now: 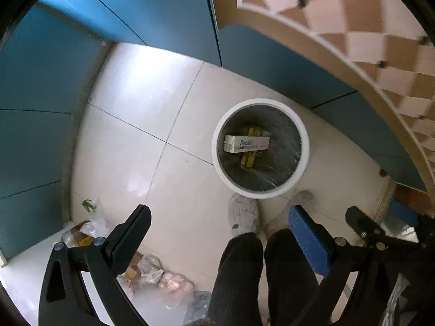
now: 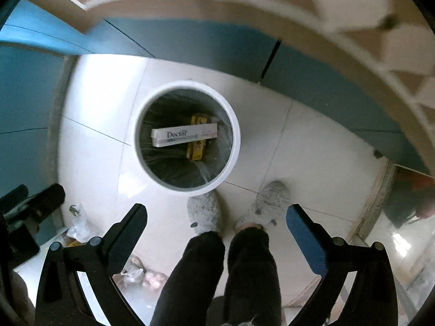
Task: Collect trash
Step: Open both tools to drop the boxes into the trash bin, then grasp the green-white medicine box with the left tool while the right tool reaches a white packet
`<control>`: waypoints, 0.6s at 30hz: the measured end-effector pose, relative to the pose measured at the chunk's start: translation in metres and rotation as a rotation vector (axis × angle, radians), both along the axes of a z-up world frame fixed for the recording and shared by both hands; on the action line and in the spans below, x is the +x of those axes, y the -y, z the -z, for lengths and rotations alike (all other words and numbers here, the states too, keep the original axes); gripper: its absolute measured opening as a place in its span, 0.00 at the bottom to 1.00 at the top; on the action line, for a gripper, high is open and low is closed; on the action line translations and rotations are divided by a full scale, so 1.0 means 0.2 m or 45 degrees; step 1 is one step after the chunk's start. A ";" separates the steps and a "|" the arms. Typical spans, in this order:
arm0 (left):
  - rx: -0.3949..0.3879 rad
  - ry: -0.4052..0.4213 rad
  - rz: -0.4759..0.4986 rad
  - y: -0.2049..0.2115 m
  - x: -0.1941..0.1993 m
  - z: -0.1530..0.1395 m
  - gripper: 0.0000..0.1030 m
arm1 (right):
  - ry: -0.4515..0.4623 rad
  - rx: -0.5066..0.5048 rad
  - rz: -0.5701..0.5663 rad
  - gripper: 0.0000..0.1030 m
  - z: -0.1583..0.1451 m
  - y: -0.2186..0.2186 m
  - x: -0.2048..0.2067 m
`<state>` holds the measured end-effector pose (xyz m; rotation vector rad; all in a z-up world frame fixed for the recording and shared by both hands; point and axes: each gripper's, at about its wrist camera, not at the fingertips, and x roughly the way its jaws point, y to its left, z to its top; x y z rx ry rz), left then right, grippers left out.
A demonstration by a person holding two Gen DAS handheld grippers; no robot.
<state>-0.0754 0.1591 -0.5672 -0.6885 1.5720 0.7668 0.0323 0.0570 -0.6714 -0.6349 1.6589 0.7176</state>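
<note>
Hanging spread and empty: left gripper (image 1: 220, 217), right gripper (image 2: 217, 214). Standing below: grey slippers (image 2: 205, 212). Lying at left on the floor: plastic-bag trash pile (image 1: 152, 271). Sitting beyond the toes: white bin (image 1: 304, 146), holding a "Doctor" box (image 1: 246, 143) across yellow packaging (image 2: 196, 149).

Yellow package (image 2: 196, 138) in bin (image 2: 233, 146): middle hidden under white box (image 2: 185, 135). Small print on box too small to read. Trash pile (image 1: 152, 271) near left: partly hidden behind gripper finger (image 1: 130, 233). Patterned wall (image 1: 353, 27) far right: blurred.
</note>
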 end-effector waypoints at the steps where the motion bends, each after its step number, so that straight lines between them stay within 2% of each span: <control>1: 0.003 0.006 0.003 0.01 0.00 -0.05 1.00 | 0.004 0.013 -0.005 1.00 -0.07 0.00 0.01; 10: 0.039 0.069 0.000 0.07 -0.14 -0.61 1.00 | 0.041 0.121 0.002 1.00 -0.81 0.12 -0.03; 14: 0.030 0.126 0.007 0.09 -0.19 -0.83 1.00 | 0.054 0.165 -0.001 1.00 -1.09 0.16 -0.06; 18: 0.076 0.168 0.039 0.12 -0.20 -1.05 1.00 | 0.047 0.216 0.000 1.00 -1.36 0.19 -0.11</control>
